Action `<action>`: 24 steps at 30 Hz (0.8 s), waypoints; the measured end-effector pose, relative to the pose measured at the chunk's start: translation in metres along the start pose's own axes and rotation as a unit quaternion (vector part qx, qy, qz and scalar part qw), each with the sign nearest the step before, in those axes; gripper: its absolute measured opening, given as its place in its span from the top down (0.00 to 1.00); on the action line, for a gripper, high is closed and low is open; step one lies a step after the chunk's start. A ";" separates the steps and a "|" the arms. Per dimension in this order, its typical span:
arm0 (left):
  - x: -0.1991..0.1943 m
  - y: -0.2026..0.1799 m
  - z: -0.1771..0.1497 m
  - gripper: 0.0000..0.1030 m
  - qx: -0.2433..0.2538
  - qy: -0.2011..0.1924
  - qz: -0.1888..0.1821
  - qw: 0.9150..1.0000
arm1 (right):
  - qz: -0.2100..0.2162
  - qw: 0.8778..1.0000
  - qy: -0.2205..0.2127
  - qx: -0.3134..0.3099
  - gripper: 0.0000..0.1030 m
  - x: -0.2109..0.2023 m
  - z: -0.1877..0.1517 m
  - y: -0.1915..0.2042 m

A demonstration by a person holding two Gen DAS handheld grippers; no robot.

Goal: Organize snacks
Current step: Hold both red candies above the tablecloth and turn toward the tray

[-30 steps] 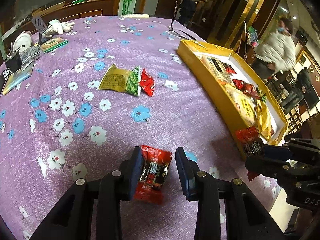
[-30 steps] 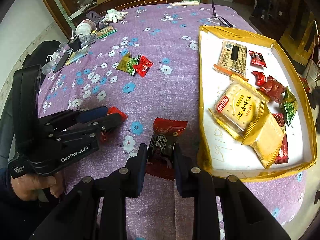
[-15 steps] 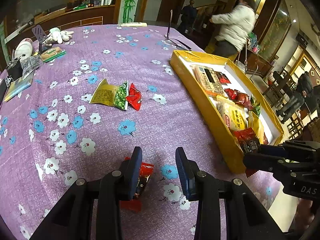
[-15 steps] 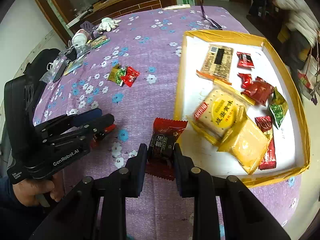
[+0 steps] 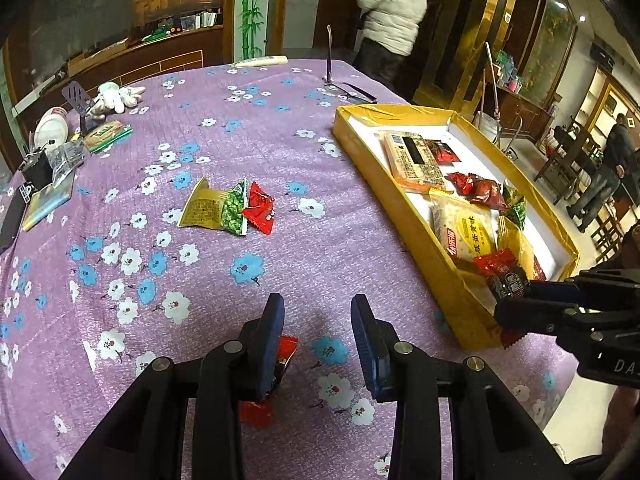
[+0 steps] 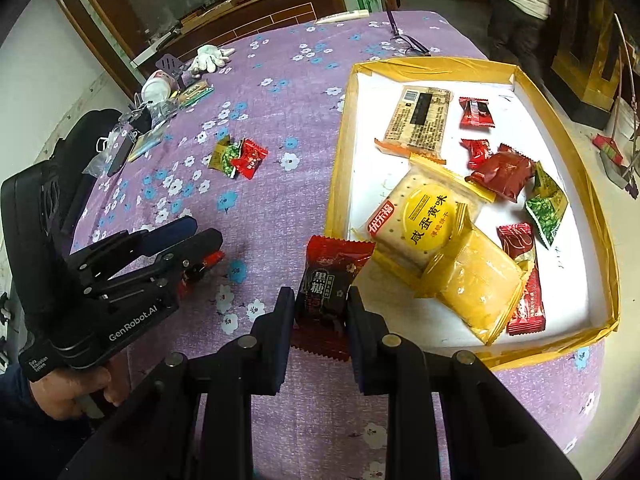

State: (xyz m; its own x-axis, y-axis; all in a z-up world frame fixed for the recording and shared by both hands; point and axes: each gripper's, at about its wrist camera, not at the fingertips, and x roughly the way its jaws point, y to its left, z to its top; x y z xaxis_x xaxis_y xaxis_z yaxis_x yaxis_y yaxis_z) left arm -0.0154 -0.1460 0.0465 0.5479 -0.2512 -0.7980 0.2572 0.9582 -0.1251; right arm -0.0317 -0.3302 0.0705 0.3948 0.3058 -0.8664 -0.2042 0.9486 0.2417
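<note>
My right gripper is shut on a red and black candy packet, held over the near left rim of the yellow snack box; the packet also shows in the left wrist view. My left gripper is open above the purple cloth. A small red packet lies on the cloth under its left finger, loose. A green pea packet and a red packet lie together mid-table. The box holds biscuits and several candies.
At the table's far left lie a white cup, a phone stand, white gloves and clear bags. Glasses lie at the far edge. A person in a white jacket stands behind the table.
My left gripper has lifted and pulled back, so the red packet between its fingers now lies loose under its left finger. My right gripper carried its packet right, up to the box rim.
</note>
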 end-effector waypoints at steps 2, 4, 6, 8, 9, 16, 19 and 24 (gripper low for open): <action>0.000 0.000 -0.001 0.65 0.002 0.001 0.005 1.000 | 0.001 1.000 0.000 0.000 0.76 0.000 0.000 0.000; 0.000 0.000 -0.002 0.65 0.002 0.002 0.010 1.000 | 0.001 1.000 0.001 -0.001 0.76 0.000 0.000 0.000; 0.000 0.001 -0.003 0.65 0.006 0.003 0.019 1.000 | 0.003 1.000 0.000 -0.002 0.76 -0.001 0.000 0.001; 0.000 0.002 -0.004 0.65 0.007 0.004 0.026 1.000 | 0.003 1.000 0.001 -0.003 0.76 -0.002 0.000 0.002; 0.000 0.002 -0.005 0.65 0.008 0.005 0.028 1.000 | 0.004 1.000 0.001 -0.003 0.76 -0.001 -0.001 0.002; 0.000 0.009 -0.007 0.65 0.011 0.009 0.048 0.999 | 0.008 1.000 0.002 -0.006 0.76 0.001 -0.001 0.007; 0.001 0.012 -0.008 0.65 0.009 0.011 0.051 0.999 | 0.008 1.000 0.003 -0.007 0.76 0.002 0.000 0.009; 0.001 0.020 -0.008 0.65 -0.006 0.013 0.039 0.999 | 0.007 1.000 0.003 -0.009 0.76 0.003 0.001 0.011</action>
State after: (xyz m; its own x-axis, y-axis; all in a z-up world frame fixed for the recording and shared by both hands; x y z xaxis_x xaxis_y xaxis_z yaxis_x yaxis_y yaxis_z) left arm -0.0161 -0.1257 0.0382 0.5458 -0.1717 -0.8201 0.2037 0.9766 -0.0690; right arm -0.0322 -0.3187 0.0709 0.3859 0.3188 -0.8657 -0.2265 0.9424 0.2461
